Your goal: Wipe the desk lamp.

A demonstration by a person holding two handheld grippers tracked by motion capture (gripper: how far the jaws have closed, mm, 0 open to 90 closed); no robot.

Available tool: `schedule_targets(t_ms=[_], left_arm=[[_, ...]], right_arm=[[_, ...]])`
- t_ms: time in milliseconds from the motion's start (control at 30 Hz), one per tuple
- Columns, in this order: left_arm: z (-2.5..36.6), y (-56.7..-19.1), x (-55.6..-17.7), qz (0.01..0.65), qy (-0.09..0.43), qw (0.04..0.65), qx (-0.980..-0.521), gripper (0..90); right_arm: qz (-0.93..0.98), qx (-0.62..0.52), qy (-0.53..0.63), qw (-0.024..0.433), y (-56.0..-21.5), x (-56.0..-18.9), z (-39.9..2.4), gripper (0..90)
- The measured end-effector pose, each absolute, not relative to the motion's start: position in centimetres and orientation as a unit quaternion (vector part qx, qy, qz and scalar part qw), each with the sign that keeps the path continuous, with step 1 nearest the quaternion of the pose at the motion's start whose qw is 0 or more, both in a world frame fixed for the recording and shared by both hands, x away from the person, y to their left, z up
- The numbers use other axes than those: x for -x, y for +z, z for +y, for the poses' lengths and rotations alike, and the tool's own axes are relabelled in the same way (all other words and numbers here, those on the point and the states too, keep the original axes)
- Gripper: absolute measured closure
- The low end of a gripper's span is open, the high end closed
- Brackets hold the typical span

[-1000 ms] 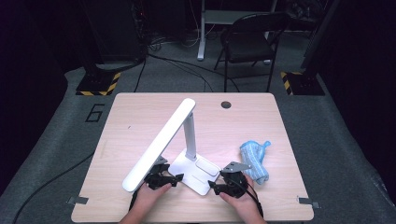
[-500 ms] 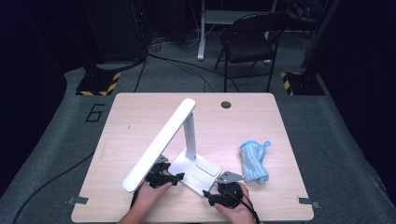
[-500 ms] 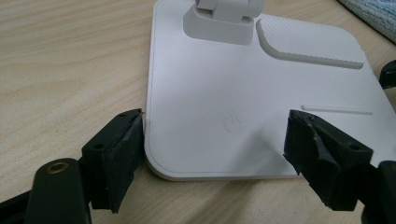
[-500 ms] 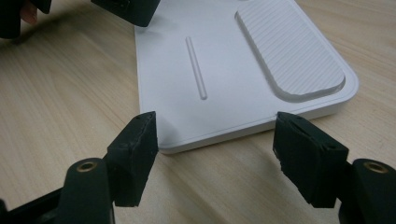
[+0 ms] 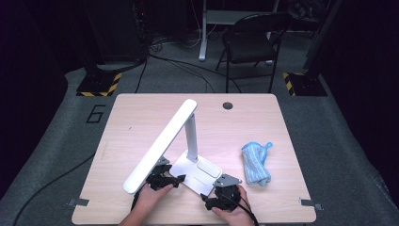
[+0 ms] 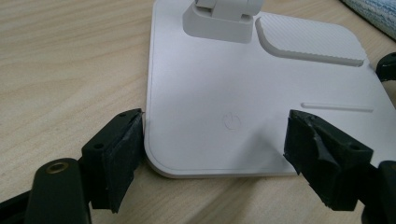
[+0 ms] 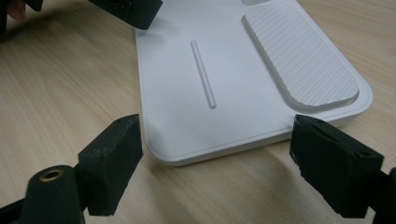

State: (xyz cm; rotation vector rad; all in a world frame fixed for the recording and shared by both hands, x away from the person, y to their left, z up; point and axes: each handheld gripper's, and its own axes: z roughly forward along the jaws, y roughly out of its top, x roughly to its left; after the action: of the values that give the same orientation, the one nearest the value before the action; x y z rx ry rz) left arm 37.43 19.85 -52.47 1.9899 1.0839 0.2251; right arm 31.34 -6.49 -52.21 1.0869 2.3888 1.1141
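Observation:
A white desk lamp stands on the wooden table (image 5: 141, 122), its flat base (image 5: 192, 175) near the front edge and its long head (image 5: 160, 146) slanting down to the left. My left gripper (image 5: 173, 181) lies at the base's left side. In the left gripper view the jaws (image 6: 215, 140) are open around the base's near corner (image 6: 224, 93); the left pad (image 6: 119, 158) touches its edge and the right one sits over its top. My right gripper (image 5: 217, 189) is open just short of the base's other near corner (image 7: 233, 79), with neither pad touching it.
A crumpled blue cloth (image 5: 256, 162) lies on the table right of the lamp. A round cable hole (image 5: 227, 105) is near the far edge. A black chair (image 5: 254, 44) and floor cables stand beyond the table.
My right gripper has drawn back from the lamp base toward the table's front edge and slightly left. The left gripper and the lamp have stayed put.

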Motion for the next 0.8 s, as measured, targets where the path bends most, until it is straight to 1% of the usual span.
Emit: schedule_targets(t_ms=[200,500,800], left_arm=[[20.0,-52.5,-37.3,0.44,0.089,0.423,-0.787,20.2],[20.1,-52.4,-36.8,0.436,0.09,0.414,-0.794,20.3],[20.1,-52.4,-36.4,0.429,0.091,0.414,-0.797,20.6]], right_arm=[[0.827,-0.381,0.385,0.15,-52.3,-31.7,-6.2,14.7],[0.83,-0.376,0.378,0.165,-52.4,-32.7,-5.9,13.8],[0.828,-0.392,0.372,0.146,-52.5,-33.5,-6.3,15.7]])
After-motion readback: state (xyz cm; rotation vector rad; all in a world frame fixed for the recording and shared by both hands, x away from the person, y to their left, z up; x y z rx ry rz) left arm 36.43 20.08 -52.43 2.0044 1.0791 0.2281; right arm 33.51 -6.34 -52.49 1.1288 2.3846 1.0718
